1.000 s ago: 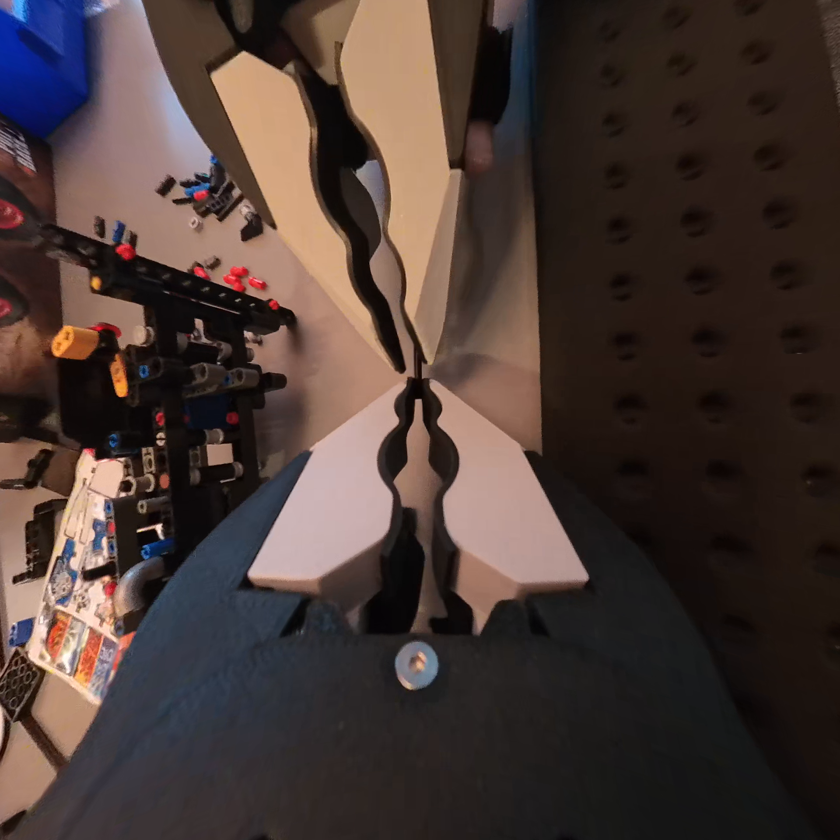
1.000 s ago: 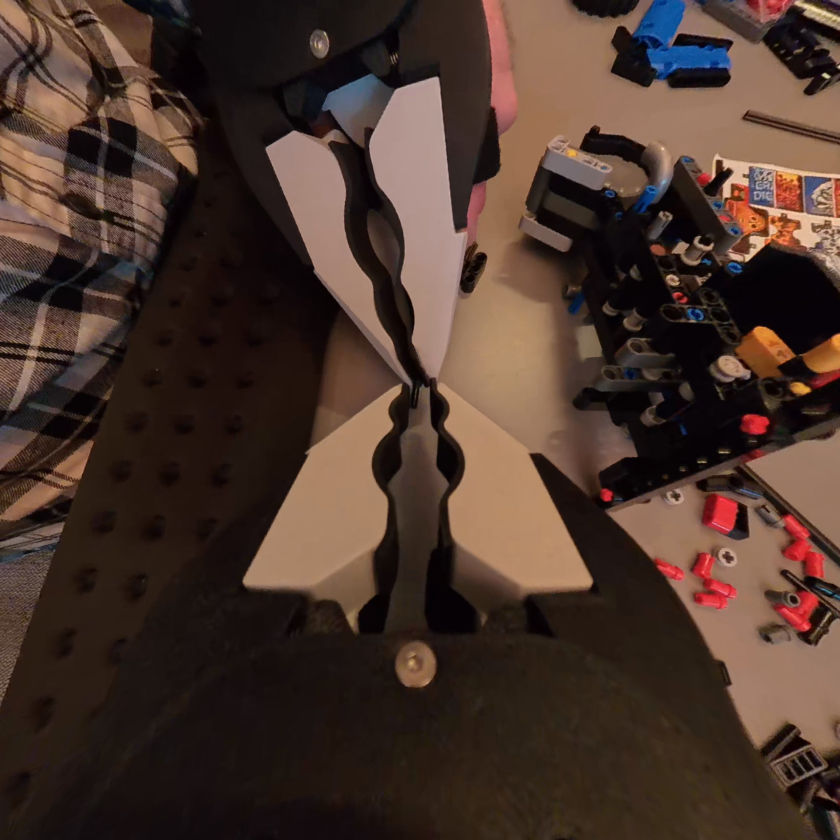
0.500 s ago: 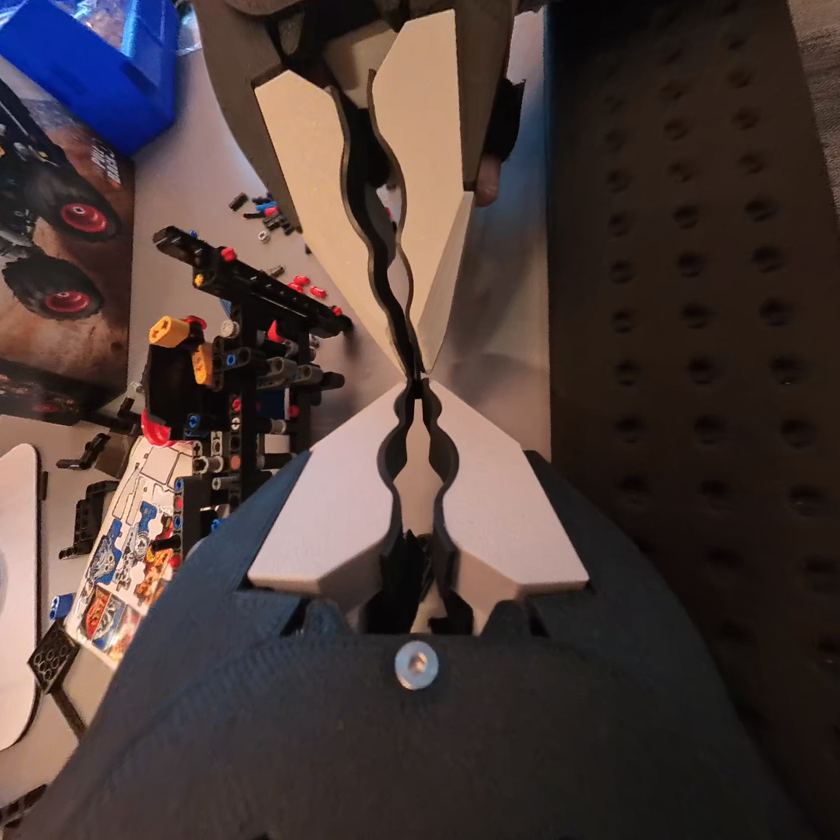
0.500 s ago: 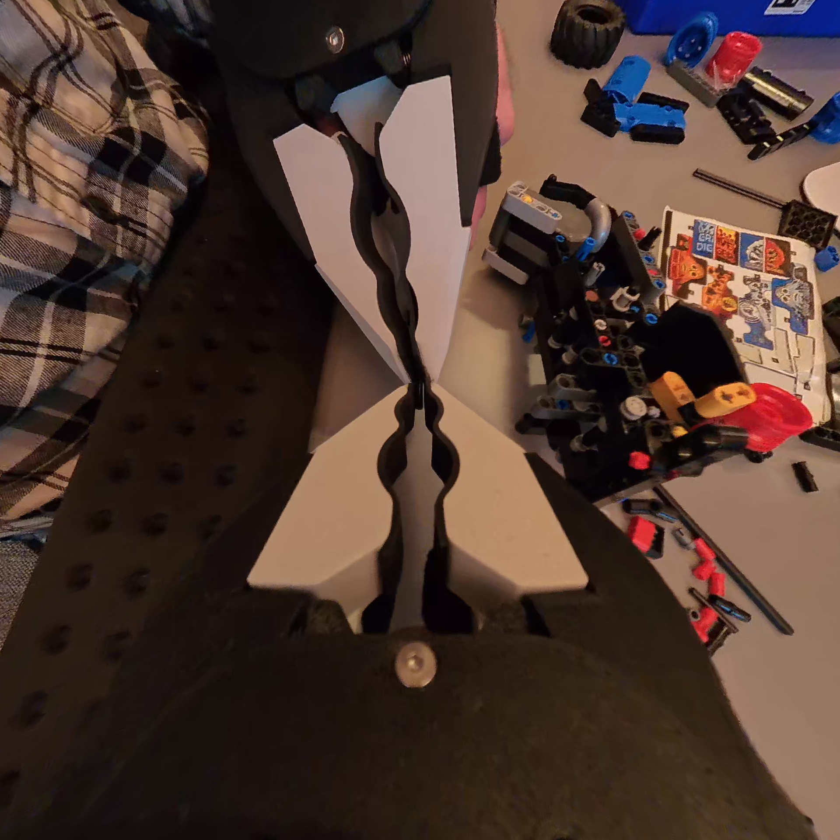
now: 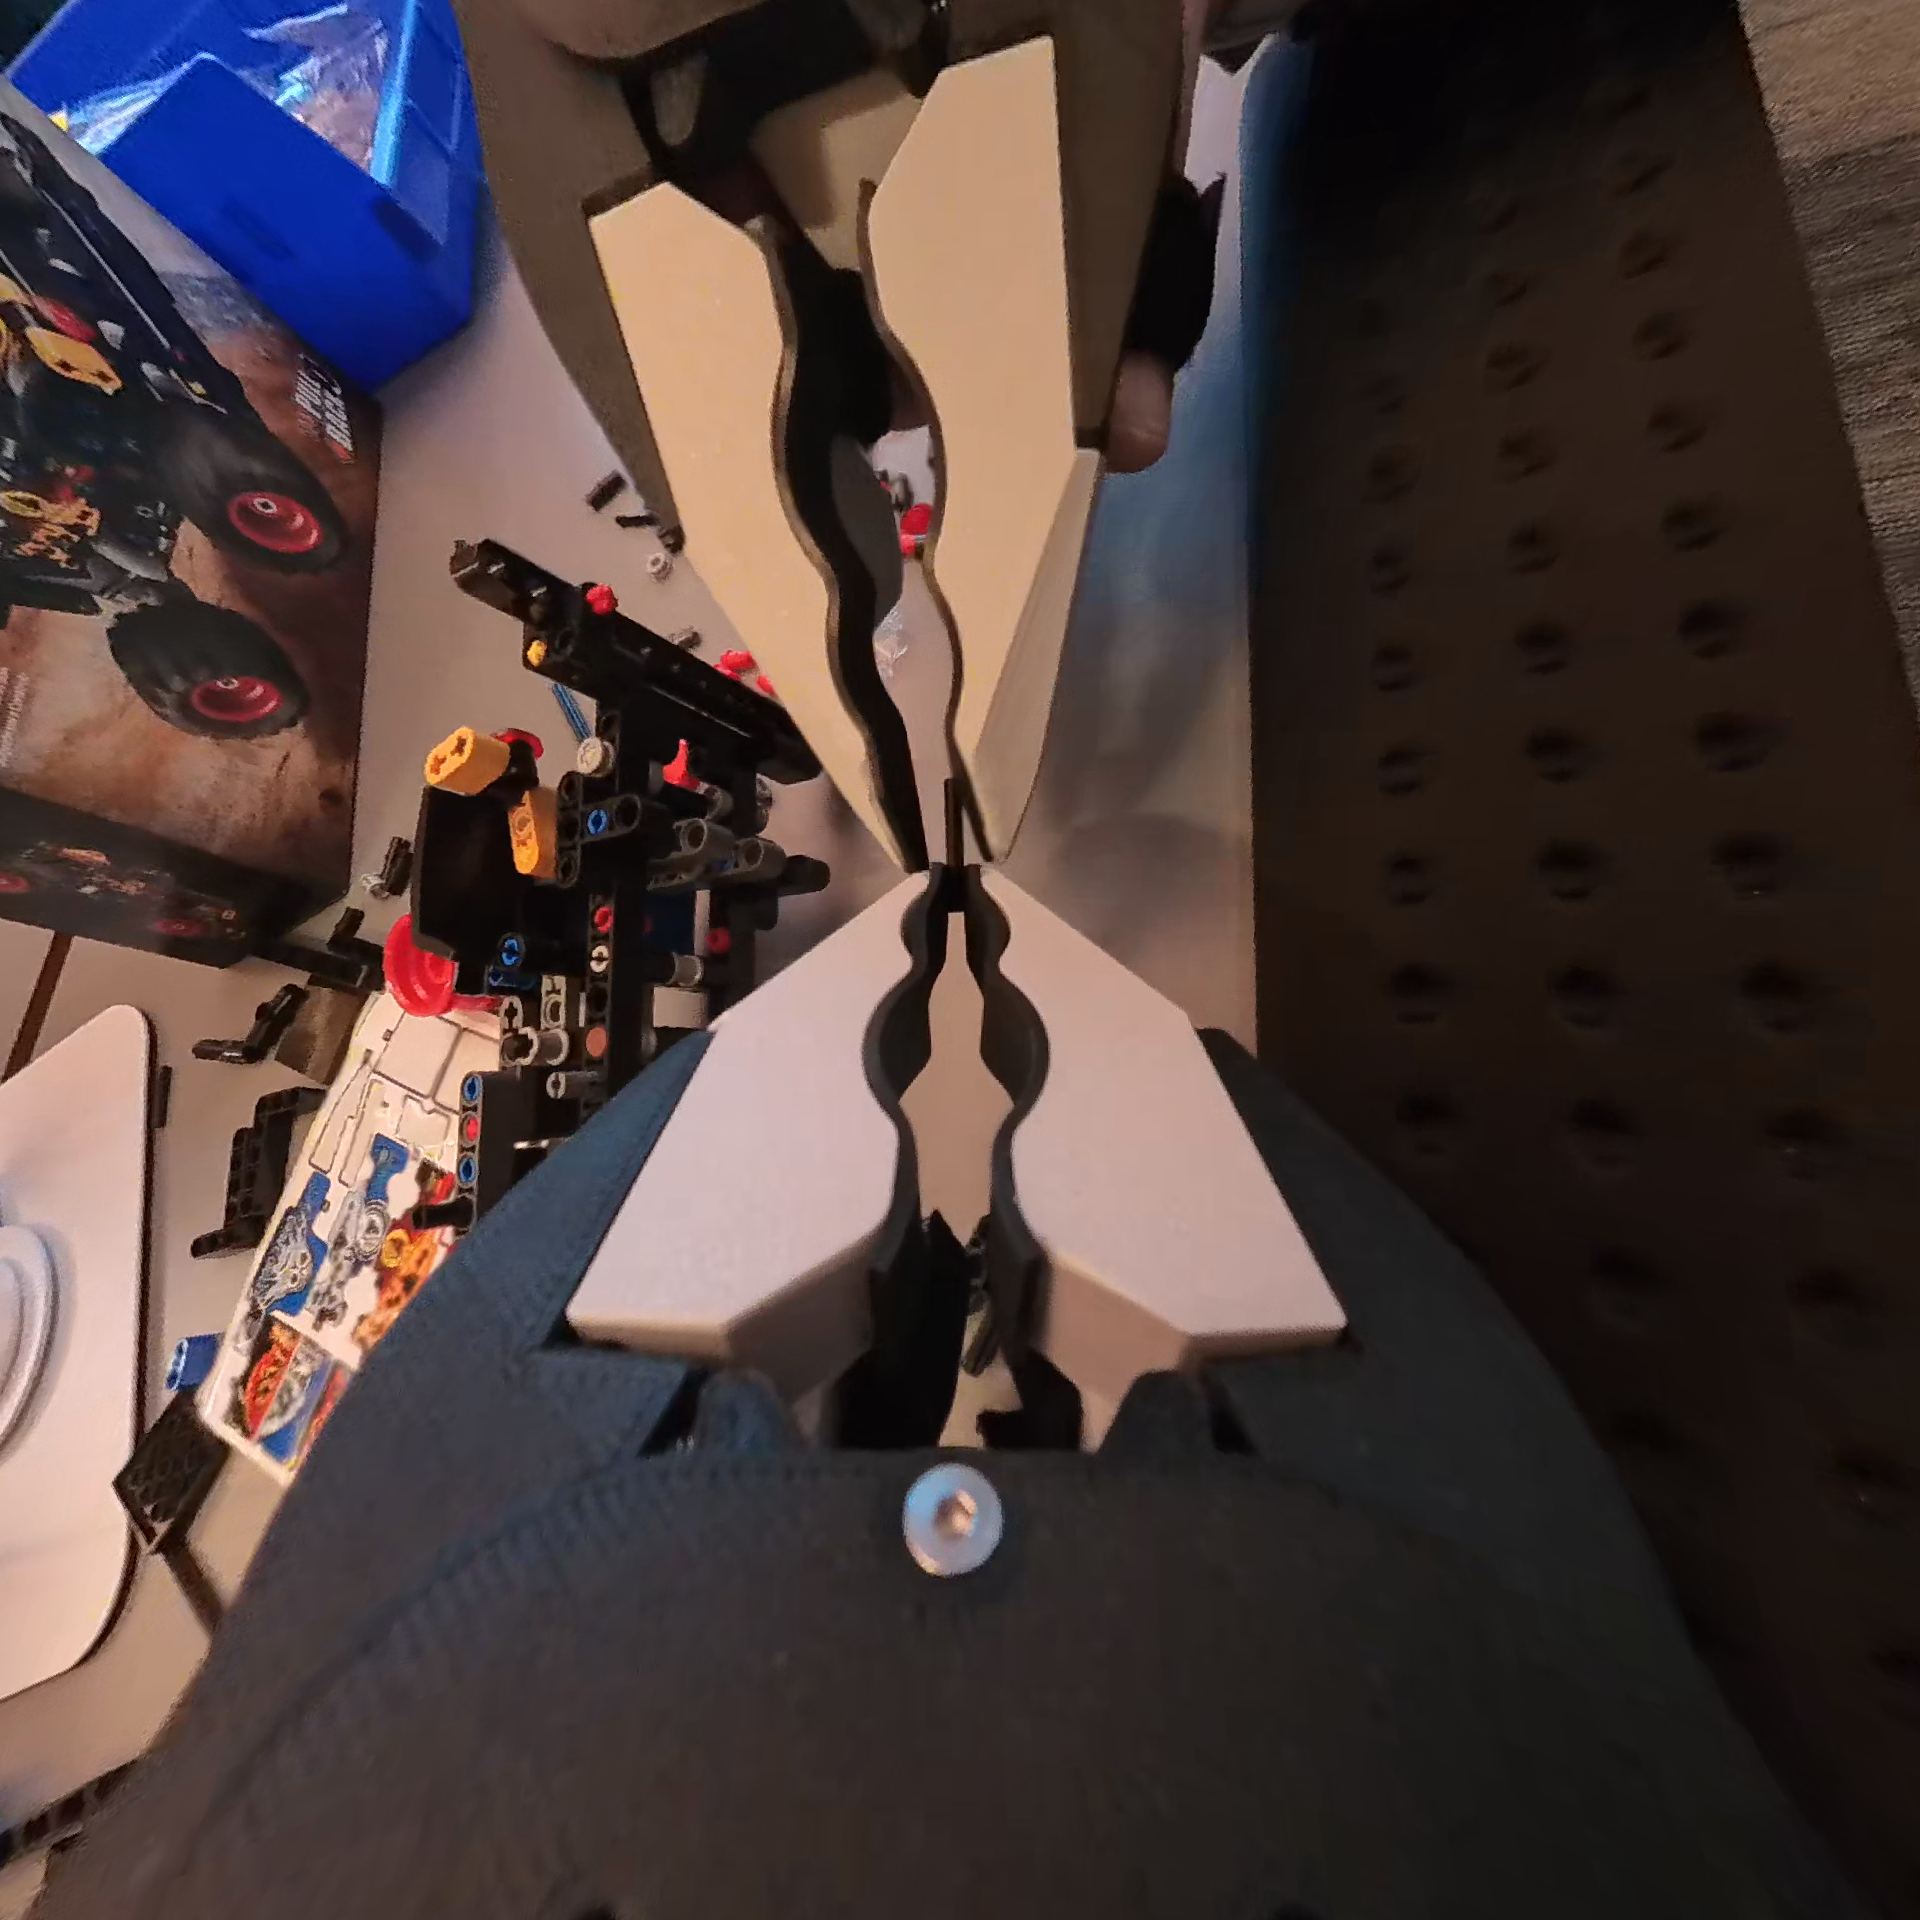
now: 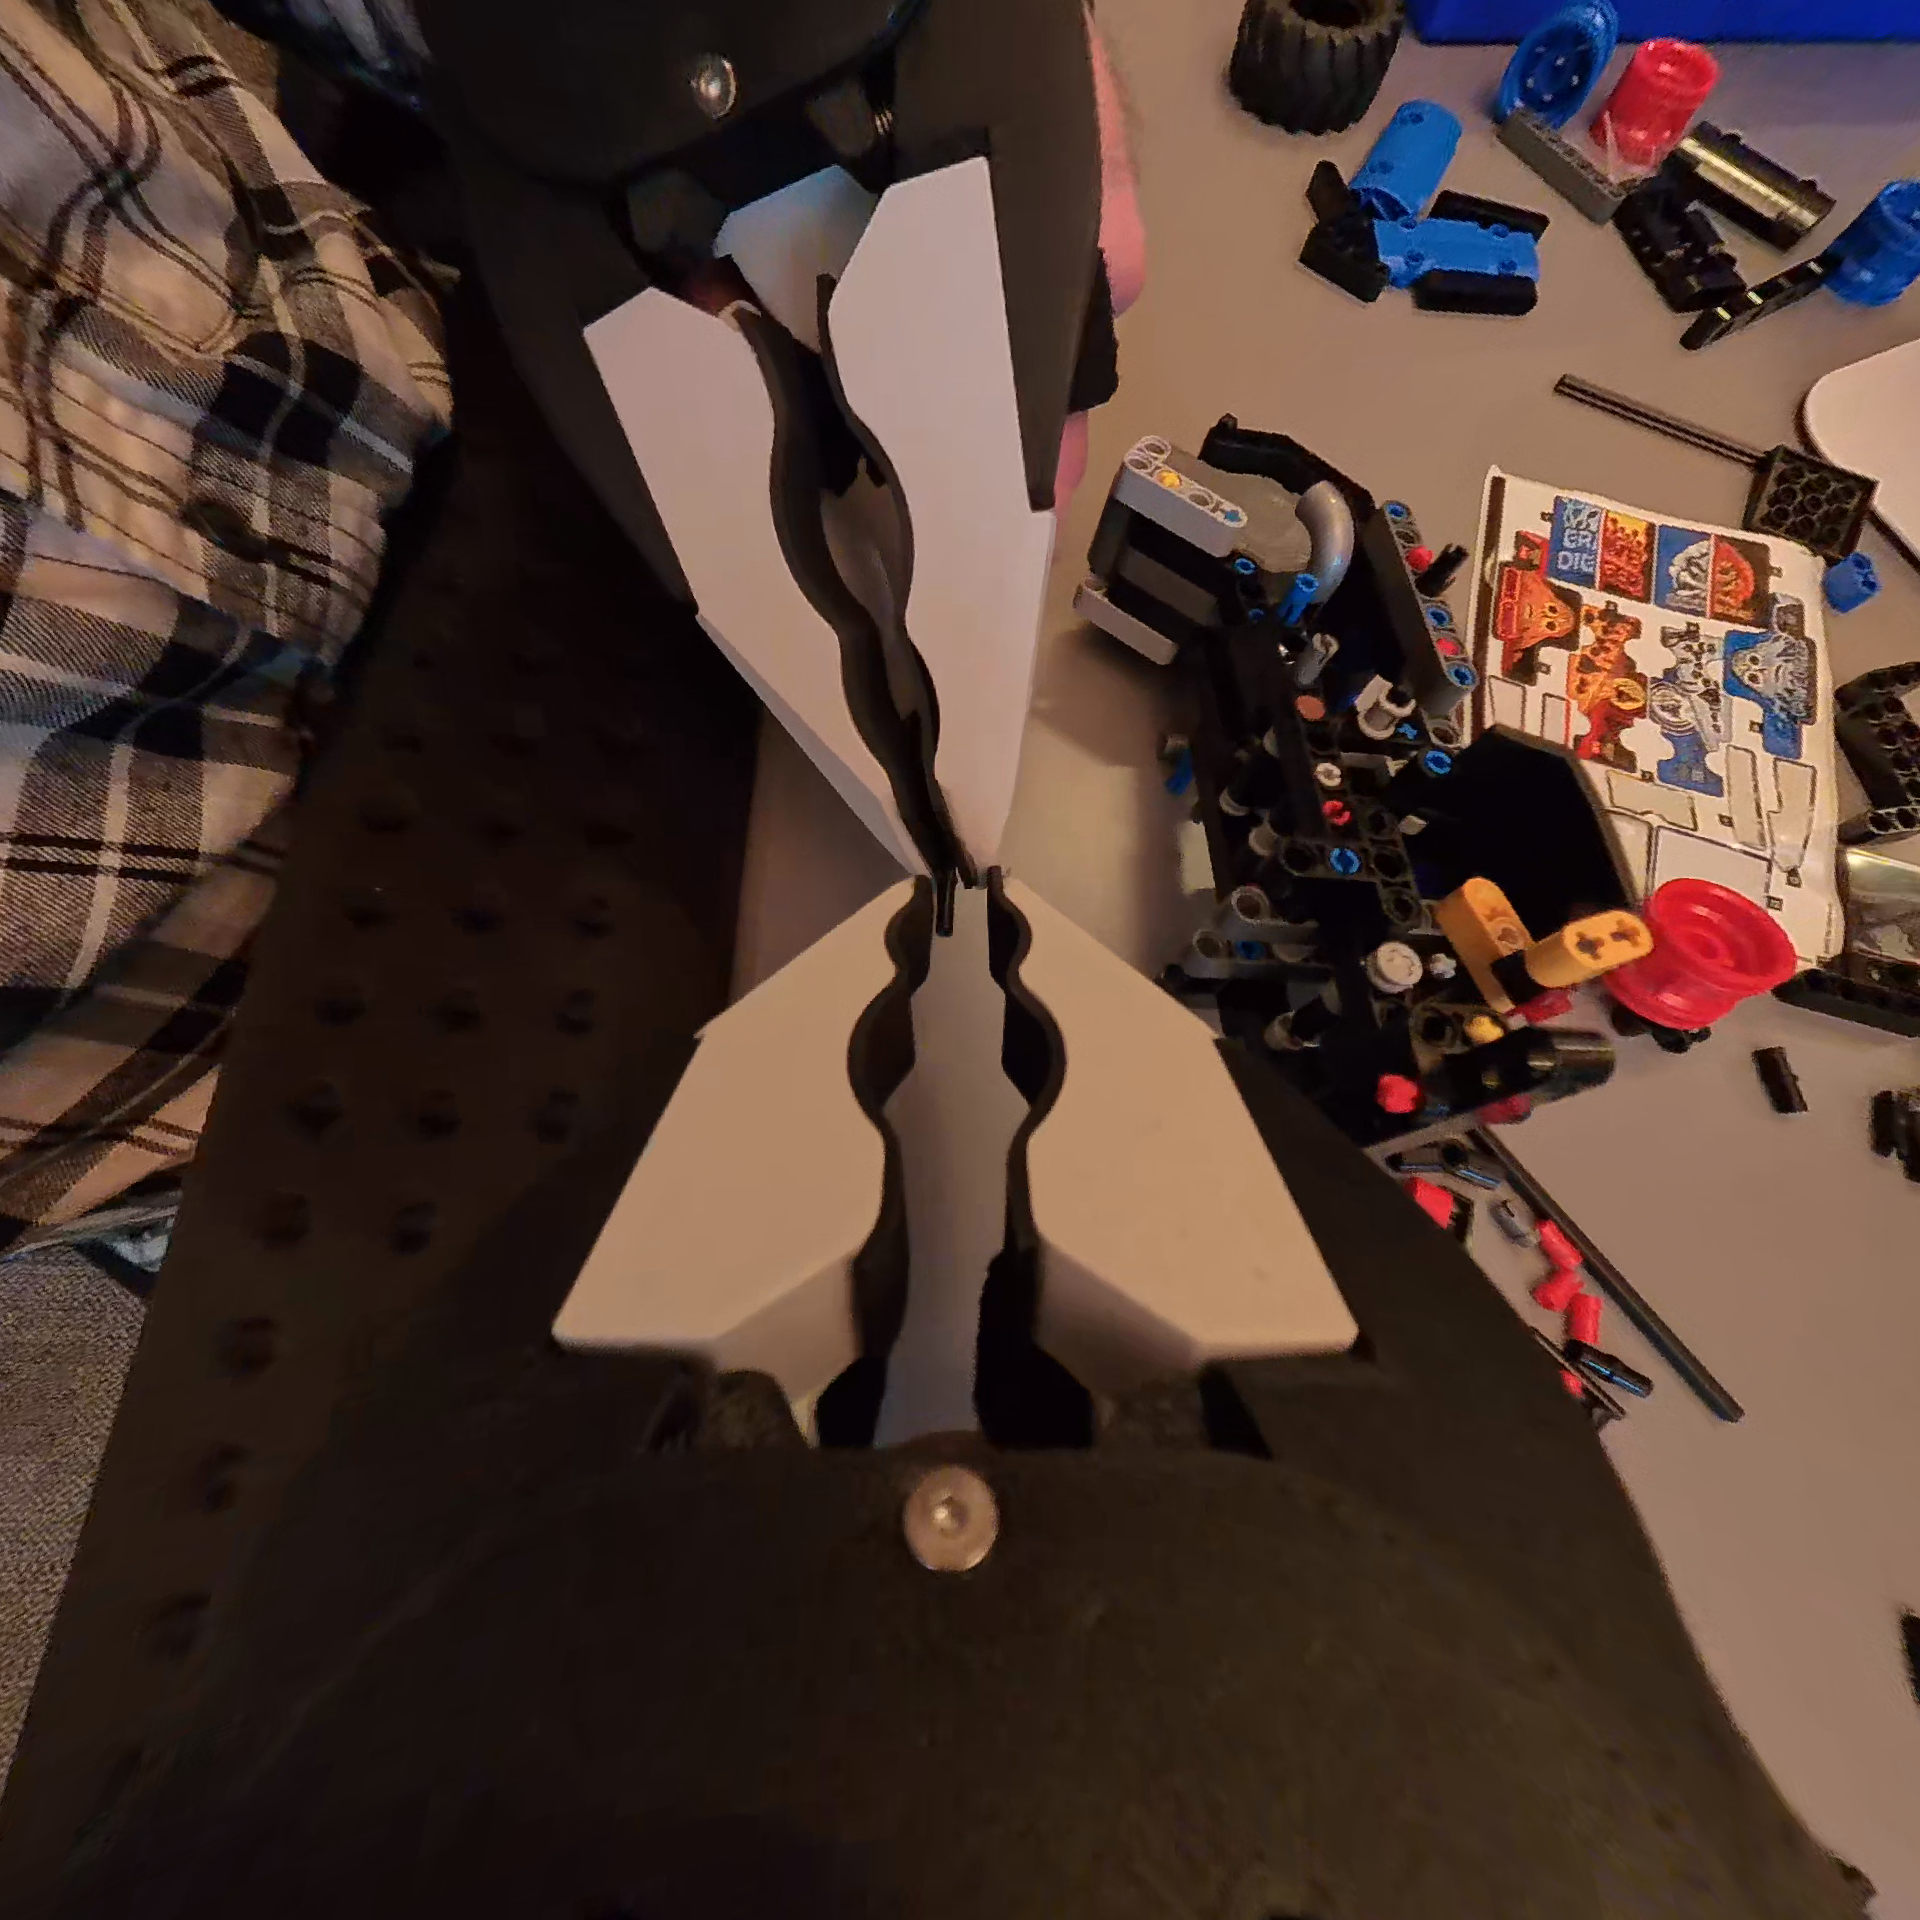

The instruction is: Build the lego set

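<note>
My two grippers meet tip to tip above the grey table. My left gripper [image 5: 951, 885] is shut on a thin black pin [image 5: 951, 821] that sticks out past its tips. My right gripper [image 6: 956, 891] is slightly open; the pin [image 6: 944, 906] lies against its left finger and a narrow gap shows beside it. The left gripper also shows at the top of the right wrist view [image 6: 948, 857]. The partly built black lego model [image 5: 623, 831] lies on the table beside the grippers, with yellow connectors and a red hub [image 6: 1704, 956].
A sticker sheet [image 6: 1662, 665] lies by the model. The set's box [image 5: 156, 520] and a blue bin [image 5: 291, 177] stand beyond. Loose tyre [image 6: 1314, 62], blue and black parts and red pins [image 6: 1558, 1278] are scattered. A dark perforated mat [image 6: 416, 935] and plaid cloth [image 6: 156, 520] border the table. My two grippers' fingertips are within a few centimetres of each other.
My right gripper's fingers have parted slightly around the pin; before, both grippers were shut on it. Both grippers have lifted away from the table together.
</note>
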A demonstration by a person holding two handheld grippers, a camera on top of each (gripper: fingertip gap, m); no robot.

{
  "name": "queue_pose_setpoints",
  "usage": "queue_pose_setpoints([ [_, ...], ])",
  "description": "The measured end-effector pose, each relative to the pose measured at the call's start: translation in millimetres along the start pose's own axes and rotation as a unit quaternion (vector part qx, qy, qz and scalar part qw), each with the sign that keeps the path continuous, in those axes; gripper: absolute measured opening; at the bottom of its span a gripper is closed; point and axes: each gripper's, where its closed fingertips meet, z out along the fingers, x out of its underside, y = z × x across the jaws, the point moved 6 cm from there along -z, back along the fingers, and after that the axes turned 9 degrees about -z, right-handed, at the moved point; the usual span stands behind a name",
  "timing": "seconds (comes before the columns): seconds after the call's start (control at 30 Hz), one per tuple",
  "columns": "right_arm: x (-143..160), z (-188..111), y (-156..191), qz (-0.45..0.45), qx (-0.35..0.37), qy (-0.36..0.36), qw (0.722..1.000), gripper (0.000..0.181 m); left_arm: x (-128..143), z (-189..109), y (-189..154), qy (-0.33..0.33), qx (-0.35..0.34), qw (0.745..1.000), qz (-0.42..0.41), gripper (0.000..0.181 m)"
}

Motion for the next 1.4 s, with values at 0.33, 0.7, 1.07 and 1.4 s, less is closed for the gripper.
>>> queue_pose_setpoints([
  [0.33,-4,1,-8,-0.001,0.028,-0.004,1.0,0.001,0,-5,10,-0.004,-0.018,1.0,-0.021,0.001],
  [0.7,-6,8,-2,-0.008,0.029,-0.005,1.0,0.001,17,-23,5,0.083,0.04,0.996,-0.014,0.022],
  [1.07,2,24,5,-0.005,0.003,0.01,1.0,0.001,46,-20,-4,0.163,0.067,0.984,0.018,0.018],
  [1.4,3,26,4,-0.003,0.003,0.003,1.0,0.001,44,-15,-2,0.125,0.033,0.991,0.025,0.006],
])
